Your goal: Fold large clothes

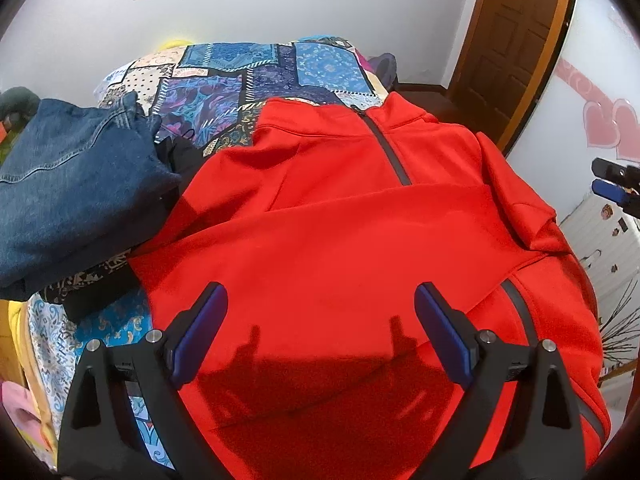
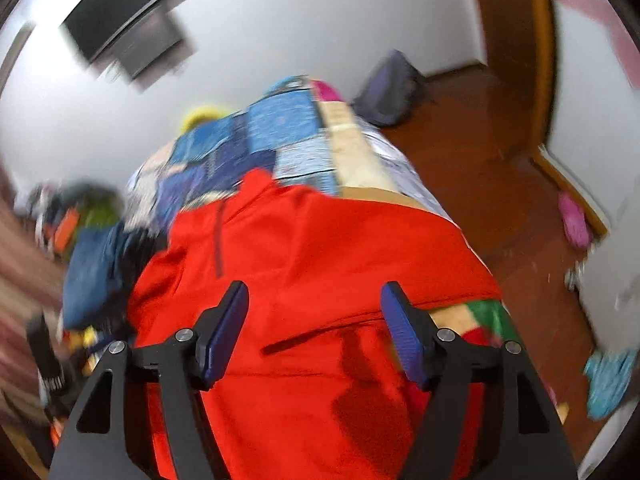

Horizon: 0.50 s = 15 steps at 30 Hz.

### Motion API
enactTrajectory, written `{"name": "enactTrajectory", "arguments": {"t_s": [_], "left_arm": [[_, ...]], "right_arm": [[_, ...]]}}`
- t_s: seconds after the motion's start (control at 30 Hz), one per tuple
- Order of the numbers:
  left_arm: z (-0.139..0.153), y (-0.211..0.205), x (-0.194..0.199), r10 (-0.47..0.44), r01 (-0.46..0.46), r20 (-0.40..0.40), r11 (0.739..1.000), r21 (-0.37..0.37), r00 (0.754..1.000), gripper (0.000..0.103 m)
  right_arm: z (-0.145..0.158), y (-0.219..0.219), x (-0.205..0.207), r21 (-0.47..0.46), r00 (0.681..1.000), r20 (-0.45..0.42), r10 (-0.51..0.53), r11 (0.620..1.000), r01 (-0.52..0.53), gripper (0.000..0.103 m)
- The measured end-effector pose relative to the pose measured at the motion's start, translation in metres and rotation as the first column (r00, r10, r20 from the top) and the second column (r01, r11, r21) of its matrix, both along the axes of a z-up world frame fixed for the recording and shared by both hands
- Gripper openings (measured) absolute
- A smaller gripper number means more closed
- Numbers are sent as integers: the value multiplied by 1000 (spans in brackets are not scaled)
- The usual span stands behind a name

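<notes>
A large red zip-neck jacket lies spread on the patchwork bedspread, collar away from me, one sleeve folded across its chest. My left gripper is open and empty, hovering over the jacket's lower half. My right gripper is open and empty above the same jacket; that view is blurred. The right gripper's blue fingertips also show at the right edge of the left wrist view.
Folded blue jeans and a black garment lie left of the jacket. The bed's right edge drops to a wooden floor with a dark backpack. A wooden door stands at the back right.
</notes>
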<state>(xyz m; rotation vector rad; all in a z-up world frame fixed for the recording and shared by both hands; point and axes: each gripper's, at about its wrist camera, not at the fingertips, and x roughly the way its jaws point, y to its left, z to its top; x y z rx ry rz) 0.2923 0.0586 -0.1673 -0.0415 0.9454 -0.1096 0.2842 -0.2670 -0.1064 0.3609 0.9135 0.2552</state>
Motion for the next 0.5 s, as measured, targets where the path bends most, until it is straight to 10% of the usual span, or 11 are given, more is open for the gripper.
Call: {"name": "enactTrajectory", "arguments": {"t_s": [0.5], "left_arm": [[-18, -1, 18, 61, -60, -52, 998, 23, 997, 95]], "right_arm": [[-108, -63, 47, 215, 924, -344, -167, 944, 251, 65]]}}
